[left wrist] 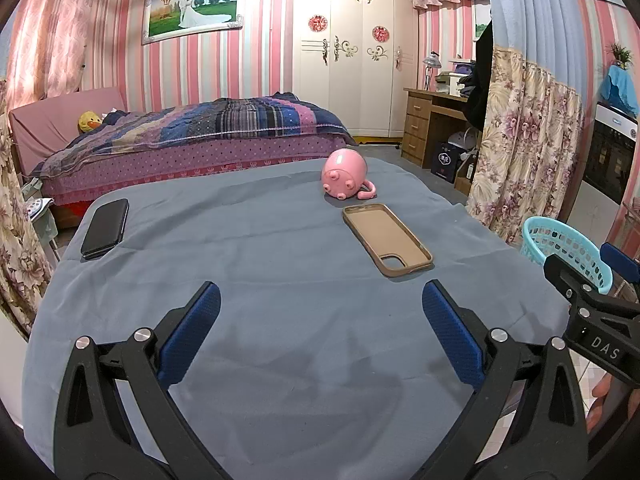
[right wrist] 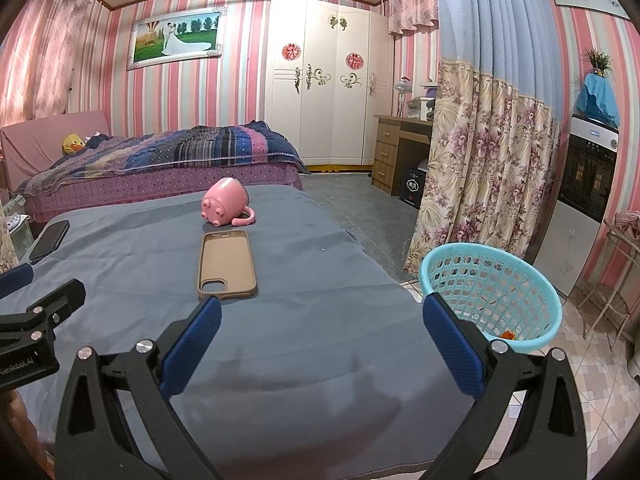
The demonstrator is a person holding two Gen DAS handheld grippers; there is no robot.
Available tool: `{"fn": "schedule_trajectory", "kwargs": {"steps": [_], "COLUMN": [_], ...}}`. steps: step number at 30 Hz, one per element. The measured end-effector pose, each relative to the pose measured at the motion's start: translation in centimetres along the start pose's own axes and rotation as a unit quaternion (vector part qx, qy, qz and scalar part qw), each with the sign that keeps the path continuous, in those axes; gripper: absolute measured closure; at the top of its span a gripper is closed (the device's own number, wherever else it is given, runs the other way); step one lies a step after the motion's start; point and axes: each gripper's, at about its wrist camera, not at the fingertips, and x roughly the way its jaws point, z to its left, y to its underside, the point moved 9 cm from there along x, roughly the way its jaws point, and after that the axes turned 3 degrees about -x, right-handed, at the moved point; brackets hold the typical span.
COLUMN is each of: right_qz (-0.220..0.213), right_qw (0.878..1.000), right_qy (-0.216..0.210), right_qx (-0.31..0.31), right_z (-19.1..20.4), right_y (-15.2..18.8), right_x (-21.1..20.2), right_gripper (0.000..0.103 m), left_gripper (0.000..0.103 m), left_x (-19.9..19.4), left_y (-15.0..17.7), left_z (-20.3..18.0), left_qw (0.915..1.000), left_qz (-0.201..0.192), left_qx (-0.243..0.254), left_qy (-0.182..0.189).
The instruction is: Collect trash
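A turquoise mesh basket [right wrist: 494,292] stands on the floor beside the table's right edge; a small orange scrap [right wrist: 508,335] lies inside it. The basket also shows in the left wrist view [left wrist: 568,246]. My left gripper [left wrist: 320,300] is open and empty above the near part of the blue-grey cloth. My right gripper [right wrist: 322,312] is open and empty over the table's near right corner, next to the basket. No loose trash shows on the cloth.
On the blue-grey cloth [left wrist: 260,248] lie a tan phone case [left wrist: 387,240], a pink pig mug on its side [left wrist: 345,174], and a black phone [left wrist: 105,228] at the far left. A floral curtain [right wrist: 480,168] hangs right. A bed stands behind.
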Motion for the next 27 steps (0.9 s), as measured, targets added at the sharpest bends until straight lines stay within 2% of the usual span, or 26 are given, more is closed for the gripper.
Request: {"fn": "schedule_trajectory", "kwargs": {"steps": [27], "right_qz": [-0.001], "right_qw": [1.0], "right_qy": [-0.001], "right_qx": [0.0], "right_z": [0.11], "right_y": [-0.1], "right_x": [-0.14], "right_gripper": [0.005], "left_gripper": [0.005], "left_x": [-0.22], "left_y": [-0.04], "left_z": [-0.13], "left_qw": [1.0], "left_qz": [0.0], "left_qx": [0.002], "left_qy": [0.002]}}
